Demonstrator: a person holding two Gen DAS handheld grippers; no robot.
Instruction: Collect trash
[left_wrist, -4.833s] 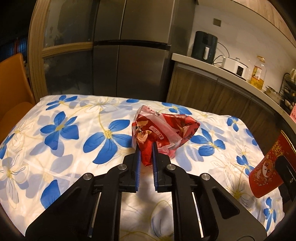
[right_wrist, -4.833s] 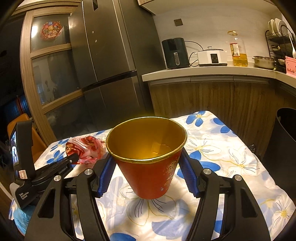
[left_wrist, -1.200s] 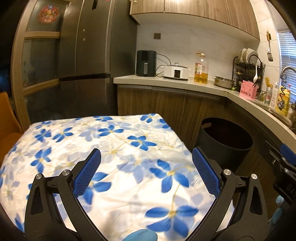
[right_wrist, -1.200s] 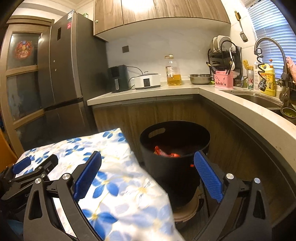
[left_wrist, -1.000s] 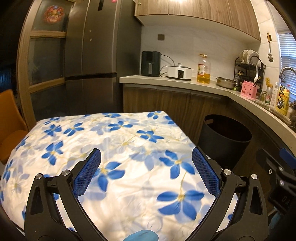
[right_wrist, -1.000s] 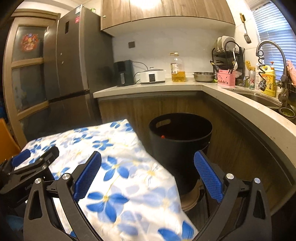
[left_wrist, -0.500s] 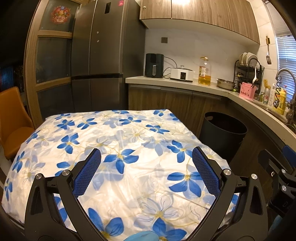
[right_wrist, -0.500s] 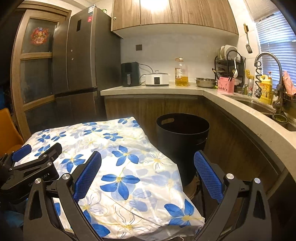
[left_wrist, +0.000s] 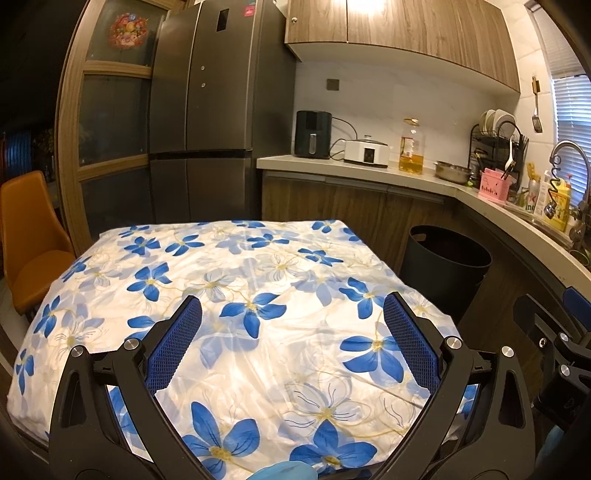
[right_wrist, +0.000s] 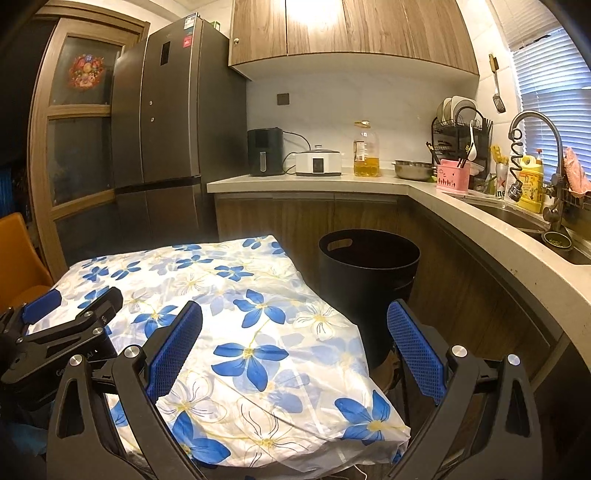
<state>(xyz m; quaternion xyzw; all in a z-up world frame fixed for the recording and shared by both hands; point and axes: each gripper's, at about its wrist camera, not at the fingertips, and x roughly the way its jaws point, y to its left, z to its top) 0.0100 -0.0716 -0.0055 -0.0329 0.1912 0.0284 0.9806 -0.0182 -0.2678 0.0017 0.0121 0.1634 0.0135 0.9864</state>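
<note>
Both of my hand-held grippers, left (left_wrist: 291, 339) and right (right_wrist: 295, 345), hung spread and empty over the bare flowered table (left_wrist: 258, 280), so I judged the trash collected, presumably inside the black bin (right_wrist: 369, 266), whose contents stayed hidden.

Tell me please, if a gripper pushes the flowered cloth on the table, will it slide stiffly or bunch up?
The flowered cloth would probably bunch up rather than slide as one sheet: it looks thin and already shows creases. Its edge hangs loose over the table corner near the black bin, so it is likely floppy and light. A sideways push may drag it off.
</note>
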